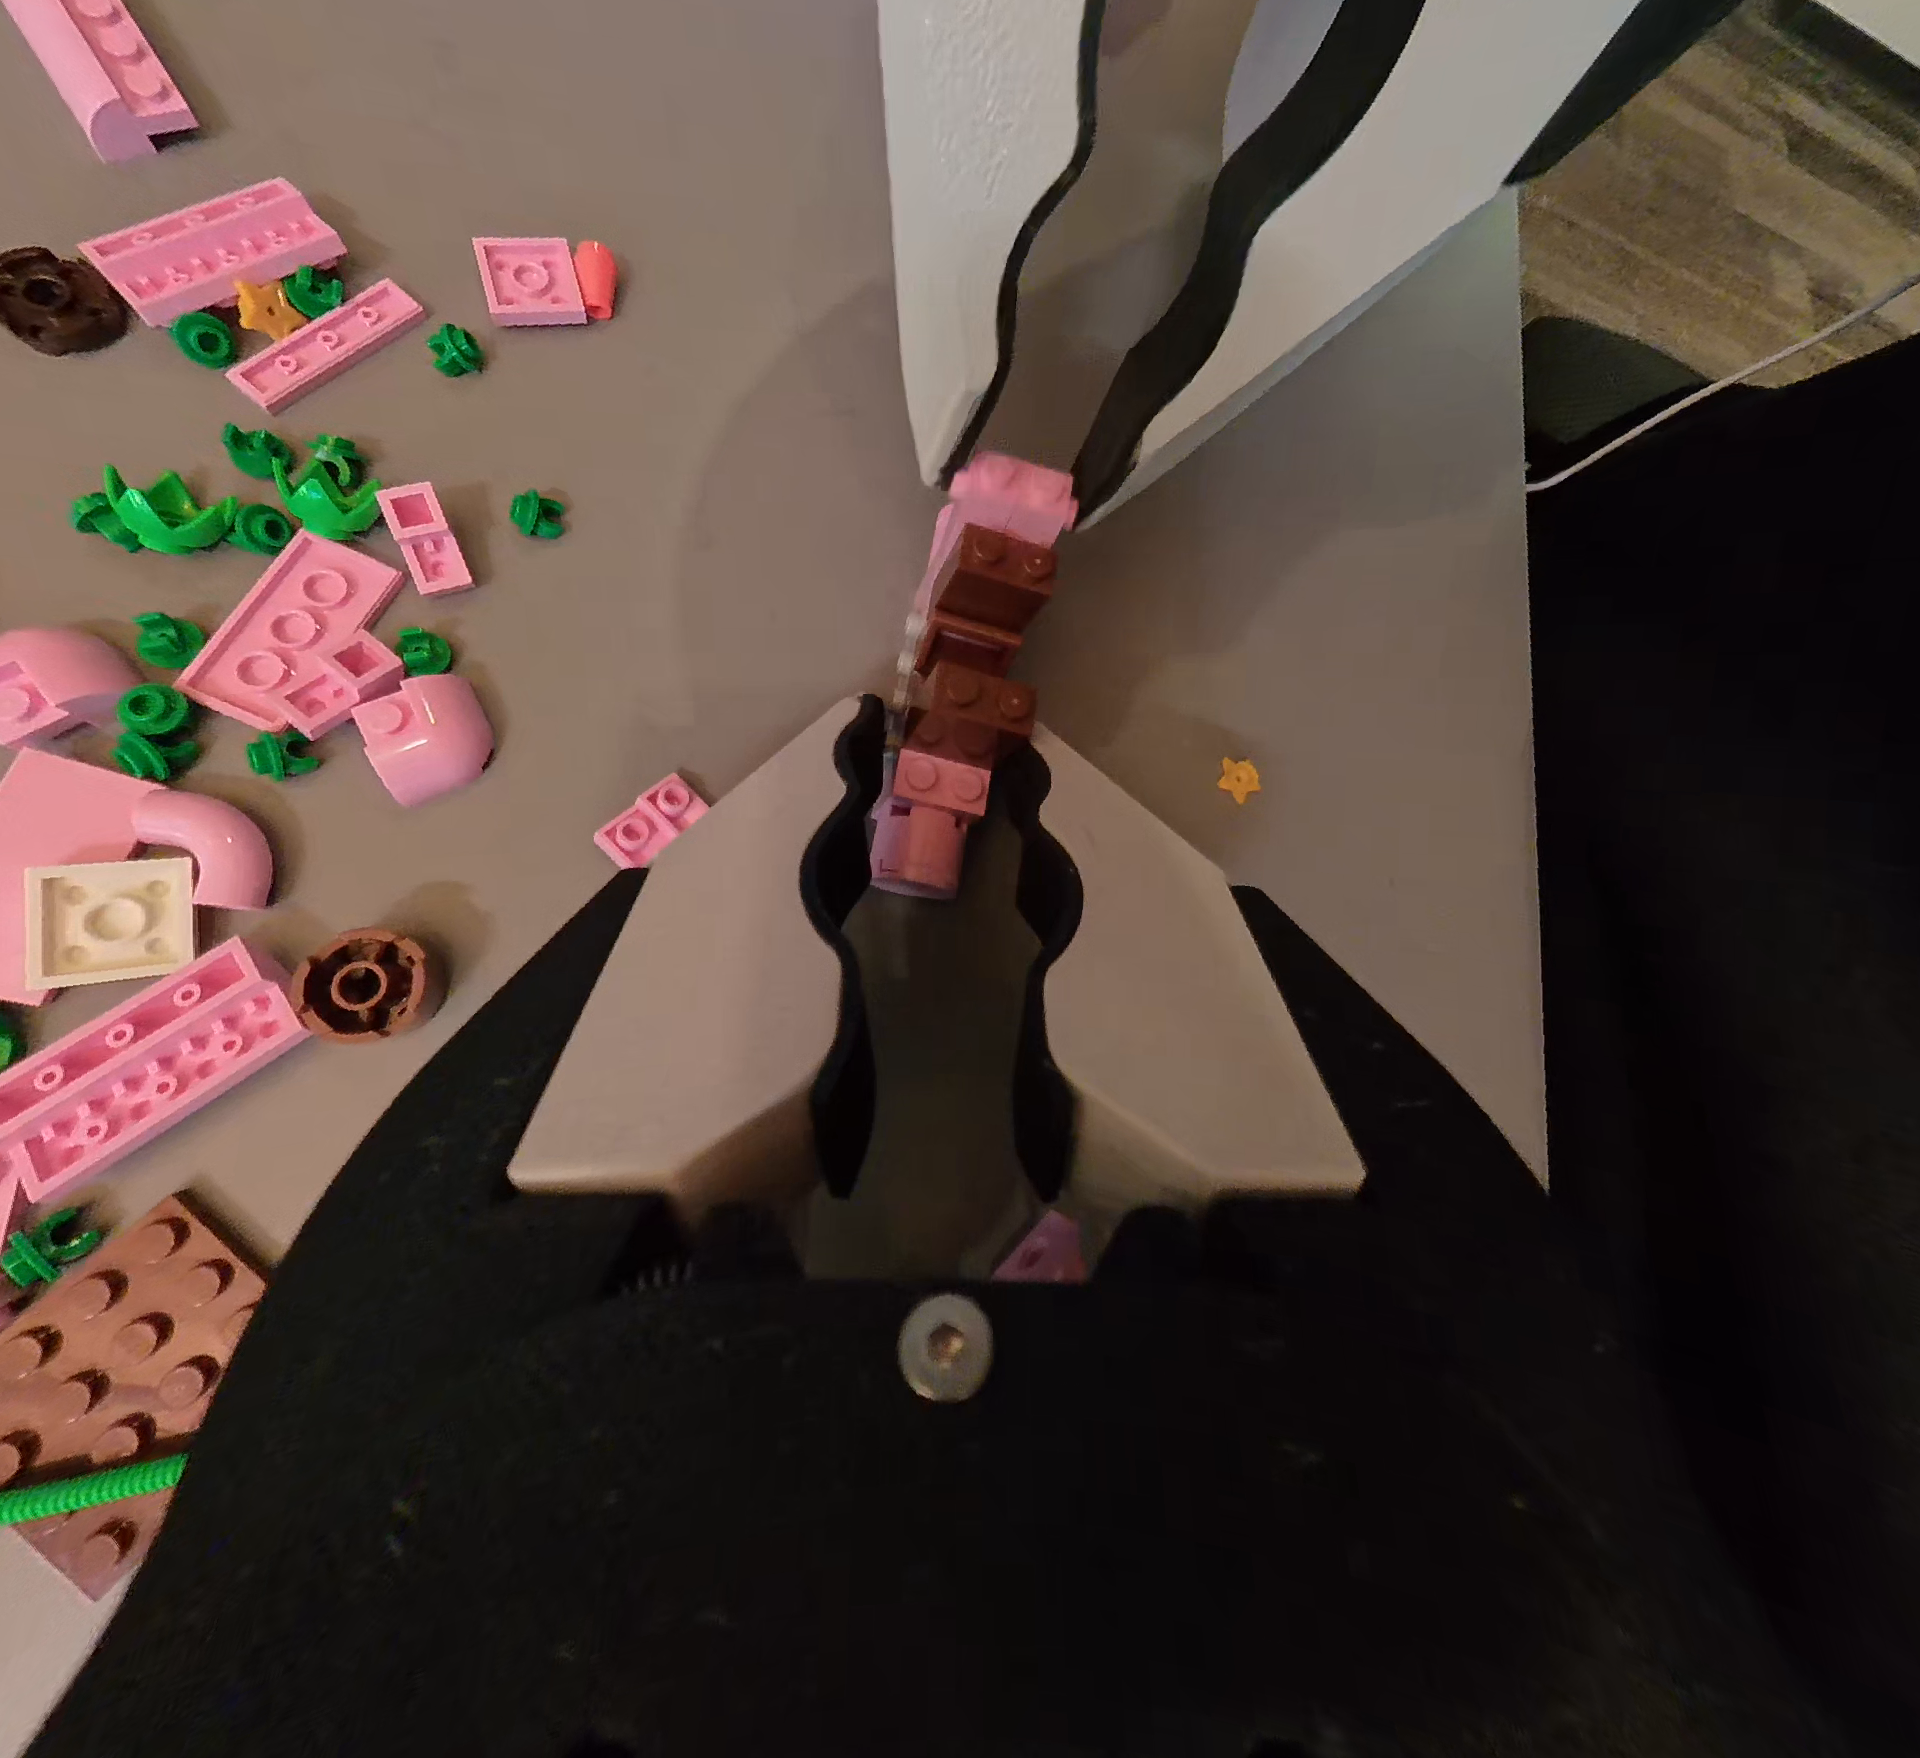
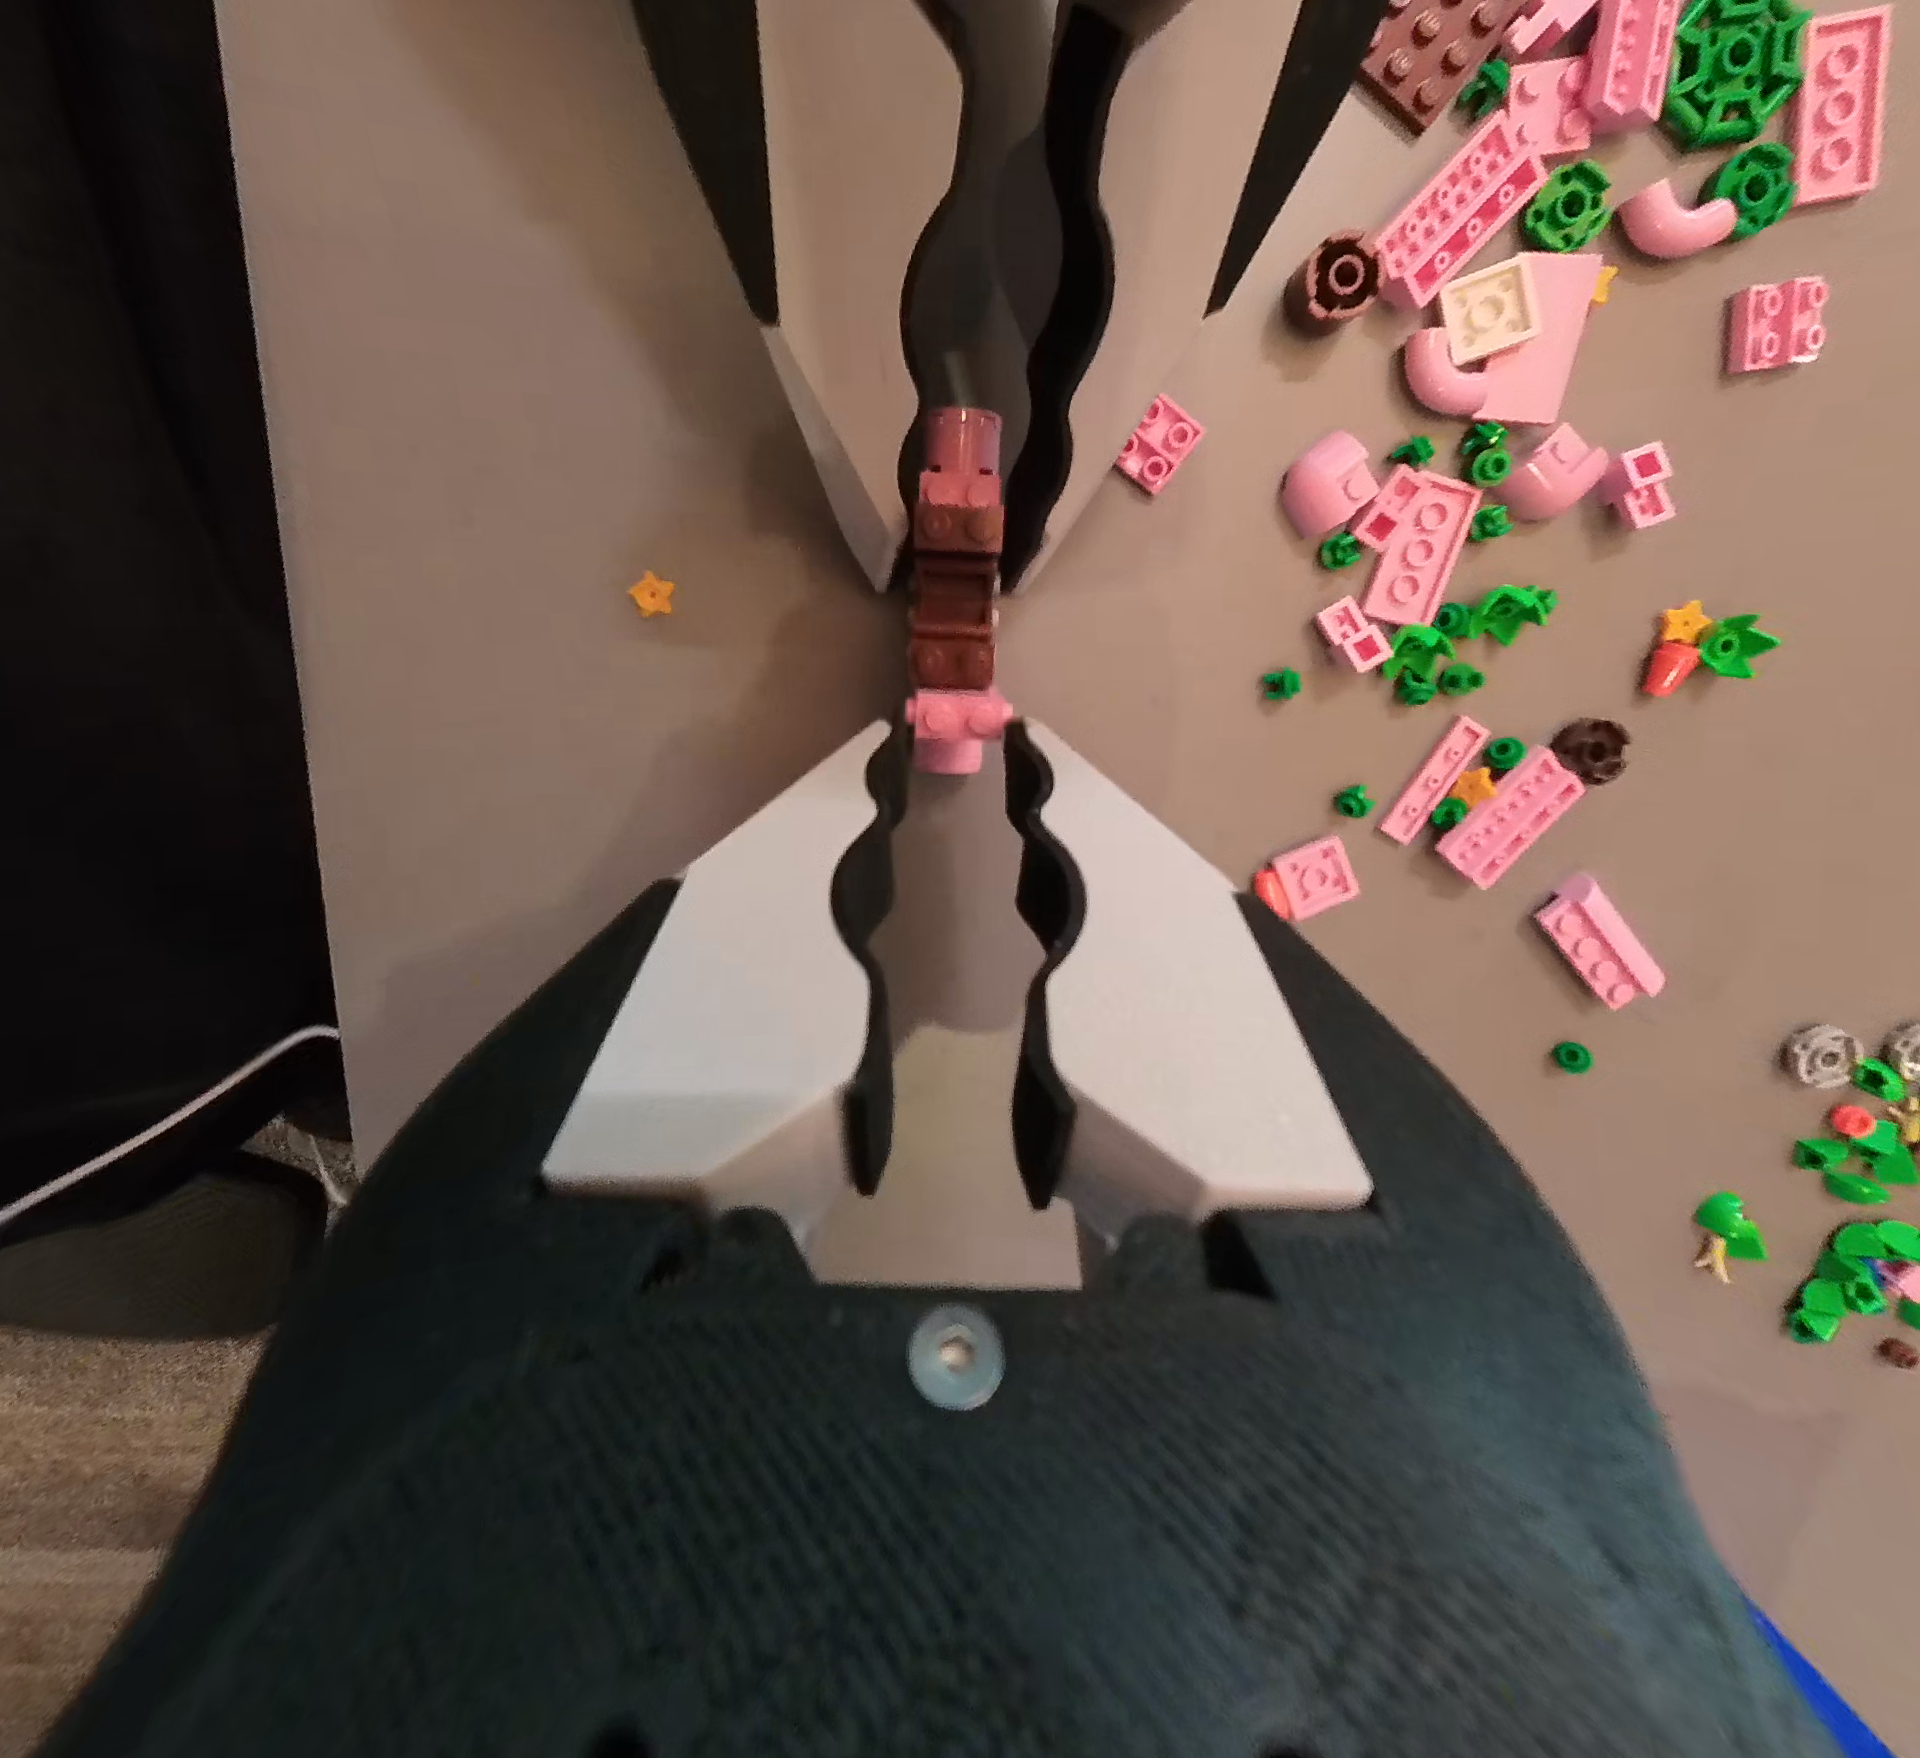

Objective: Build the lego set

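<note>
Above the grey table (image 1: 644,150), a small pink and brown lego assembly (image 1: 982,643) spans between both tools. Left gripper (image 1: 940,773) pinches its near pink end; right gripper (image 2: 948,752) clamps the opposite end, fingers nearly closed. Loose bricks (image 2: 1475,420) lie scattered nearby

I am working at a grey table (image 1: 665,98) in what looks like a home room or home office. Beyond the table's edge lies wood-look plank flooring (image 1: 1704,181). Past the same edge stands a black chair (image 1: 1714,773), with a thin white cable (image 1: 1704,389) running just beside it. Beige carpet (image 2: 94,1459) shows below the table's near edge. Loose toy bricks (image 2: 1455,545) are scattered across the table, well apart from the chair.
</note>
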